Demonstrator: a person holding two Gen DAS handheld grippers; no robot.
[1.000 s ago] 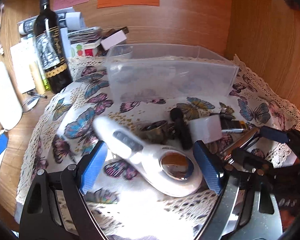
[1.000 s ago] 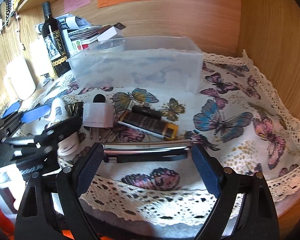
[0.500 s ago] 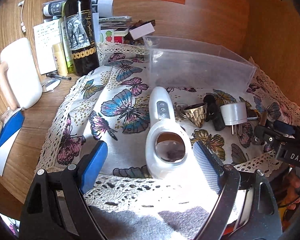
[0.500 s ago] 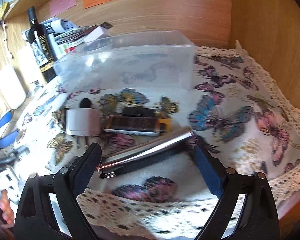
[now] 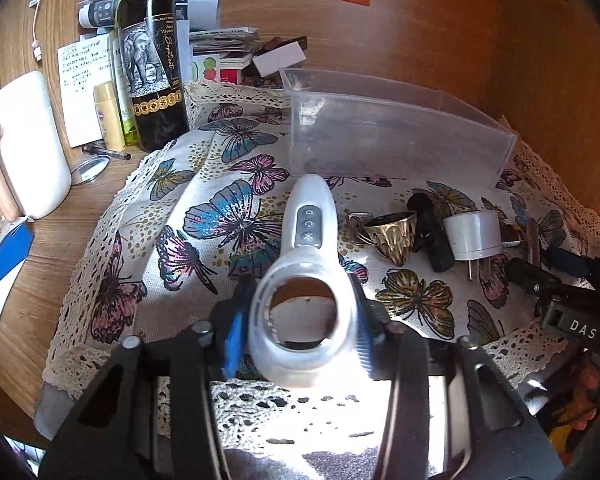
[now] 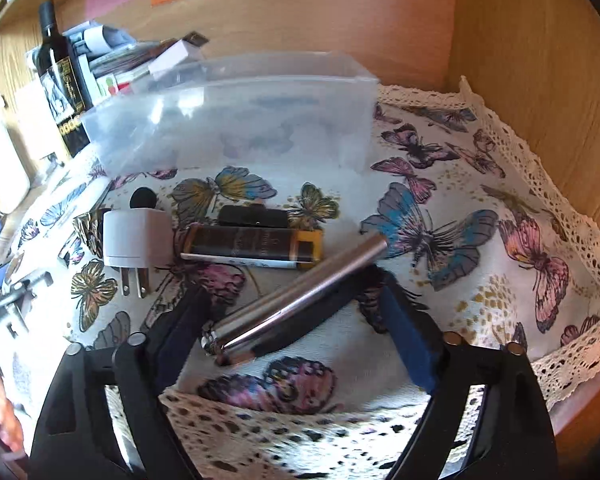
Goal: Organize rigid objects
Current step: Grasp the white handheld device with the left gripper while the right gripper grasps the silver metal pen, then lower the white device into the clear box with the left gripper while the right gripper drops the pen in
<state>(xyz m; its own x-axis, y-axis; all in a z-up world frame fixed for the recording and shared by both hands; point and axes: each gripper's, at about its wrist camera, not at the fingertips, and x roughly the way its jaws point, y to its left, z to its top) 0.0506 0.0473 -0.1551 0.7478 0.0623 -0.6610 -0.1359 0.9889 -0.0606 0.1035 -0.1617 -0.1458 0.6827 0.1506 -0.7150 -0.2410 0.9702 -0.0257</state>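
Observation:
My left gripper point(image 5: 300, 332) is shut on the round head of a white handheld device point(image 5: 306, 264) with three buttons, its handle pointing toward the clear plastic bin point(image 5: 392, 128). A brass cone point(image 5: 392, 236), a black cylinder point(image 5: 430, 232) and a white plug adapter point(image 5: 472, 236) lie to its right on the butterfly cloth point(image 5: 204, 208). My right gripper point(image 6: 296, 320) is open around a silver metal tube point(image 6: 296, 292) that lies slanted between the fingers. Beyond it lie a dark lighter-like case point(image 6: 252, 244), a small black block point(image 6: 252, 216) and the adapter point(image 6: 136, 236). The bin point(image 6: 236, 120) looks empty.
A wine bottle point(image 5: 152, 60), papers, small tubes and a white jug point(image 5: 28, 140) stand at the back left. Wooden walls close the back and right. The right gripper's body point(image 5: 568, 292) shows at the right edge of the left wrist view.
My left gripper has closed on the white device's head. My right gripper has narrowed around the silver tube, which now slants more steeply.

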